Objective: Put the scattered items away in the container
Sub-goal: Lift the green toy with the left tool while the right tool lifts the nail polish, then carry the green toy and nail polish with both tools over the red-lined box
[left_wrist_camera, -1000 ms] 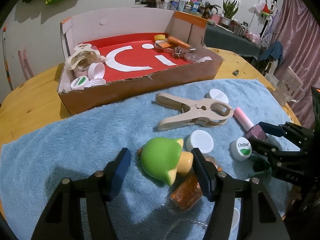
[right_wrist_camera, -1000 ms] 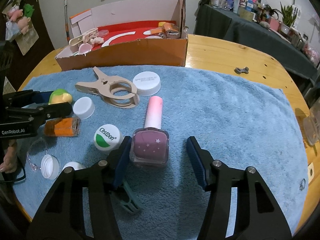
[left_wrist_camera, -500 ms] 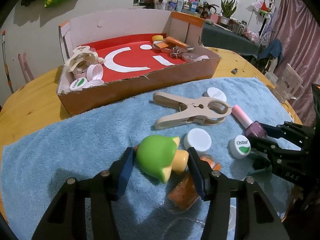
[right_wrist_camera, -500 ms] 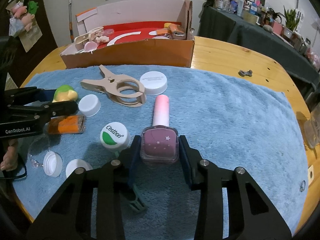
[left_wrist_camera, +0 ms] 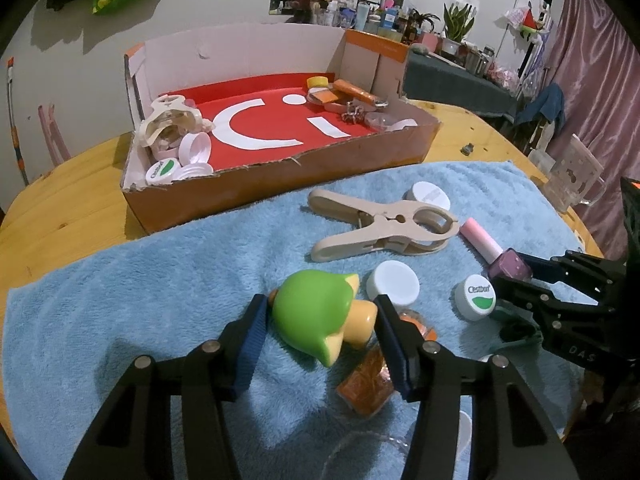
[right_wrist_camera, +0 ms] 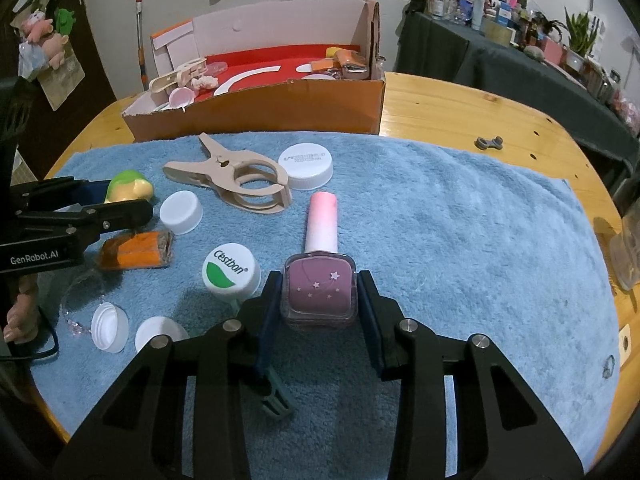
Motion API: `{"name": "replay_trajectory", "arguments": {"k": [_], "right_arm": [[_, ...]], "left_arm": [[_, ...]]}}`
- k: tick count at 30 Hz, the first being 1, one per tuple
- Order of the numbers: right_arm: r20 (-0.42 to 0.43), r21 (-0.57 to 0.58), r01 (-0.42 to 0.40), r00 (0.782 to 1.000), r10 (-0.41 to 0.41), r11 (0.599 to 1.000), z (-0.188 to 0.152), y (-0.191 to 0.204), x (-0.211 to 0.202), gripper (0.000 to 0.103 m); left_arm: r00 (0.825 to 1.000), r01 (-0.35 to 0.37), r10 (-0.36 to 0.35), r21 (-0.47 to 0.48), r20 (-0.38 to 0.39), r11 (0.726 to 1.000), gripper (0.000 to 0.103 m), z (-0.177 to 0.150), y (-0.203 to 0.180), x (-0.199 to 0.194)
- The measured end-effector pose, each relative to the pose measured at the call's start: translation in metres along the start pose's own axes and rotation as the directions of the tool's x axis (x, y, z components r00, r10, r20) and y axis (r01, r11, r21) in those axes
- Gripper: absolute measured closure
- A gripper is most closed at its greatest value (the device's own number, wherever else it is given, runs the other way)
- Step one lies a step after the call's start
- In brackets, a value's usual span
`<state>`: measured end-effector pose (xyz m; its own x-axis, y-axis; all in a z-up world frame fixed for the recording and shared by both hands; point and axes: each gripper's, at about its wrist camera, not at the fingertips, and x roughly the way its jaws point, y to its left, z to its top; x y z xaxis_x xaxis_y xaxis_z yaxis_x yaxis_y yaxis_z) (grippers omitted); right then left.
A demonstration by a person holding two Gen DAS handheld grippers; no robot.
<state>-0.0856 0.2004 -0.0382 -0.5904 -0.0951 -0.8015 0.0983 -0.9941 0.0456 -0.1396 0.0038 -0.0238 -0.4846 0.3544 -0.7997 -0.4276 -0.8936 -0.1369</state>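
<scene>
My left gripper (left_wrist_camera: 320, 320) is shut on a green and yellow toy (left_wrist_camera: 316, 316) that lies on the blue towel (left_wrist_camera: 120, 320). My right gripper (right_wrist_camera: 318, 300) is shut on the purple body of a nail polish bottle (right_wrist_camera: 320, 284) with a pink cap, lying on the towel. The cardboard box (left_wrist_camera: 280, 184) with a red floor stands behind the towel and holds several small items. A beige clamp (left_wrist_camera: 384, 228), white caps (left_wrist_camera: 394, 282), a Cestbon cap (right_wrist_camera: 230, 268) and an orange packet (right_wrist_camera: 136, 254) lie loose on the towel.
The towel covers a round wooden table (right_wrist_camera: 460, 108). A clear jug (left_wrist_camera: 572, 176) stands at the table's right edge. A teal clip (right_wrist_camera: 276, 396) lies under my right gripper. A small grey metal part (right_wrist_camera: 488, 143) lies on the bare wood.
Both grippers have closed: the left one on the green toy, the right one on the nail polish bottle. Both objects still rest on the towel.
</scene>
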Motion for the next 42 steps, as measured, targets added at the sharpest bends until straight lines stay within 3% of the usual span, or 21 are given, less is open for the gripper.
{"name": "replay_trajectory", "arguments": {"k": [24, 42], "right_arm": [[0.065, -0.003, 0.007, 0.998, -0.007, 1.000, 0.010, -0.003, -0.023, 0.069], [0.175, -0.068, -0.021, 0.984, 0.033, 0.997, 0.053, 0.012, -0.059, 0.069]], "left_arm": [[0.997, -0.042, 0.044, -0.029, 0.063, 0.999, 0.047, 0.001, 0.009, -0.027], [0.982, -0.089, 0.093, -0.033, 0.166, 0.996, 0.047, 0.036, 0.000, -0.065]]}}
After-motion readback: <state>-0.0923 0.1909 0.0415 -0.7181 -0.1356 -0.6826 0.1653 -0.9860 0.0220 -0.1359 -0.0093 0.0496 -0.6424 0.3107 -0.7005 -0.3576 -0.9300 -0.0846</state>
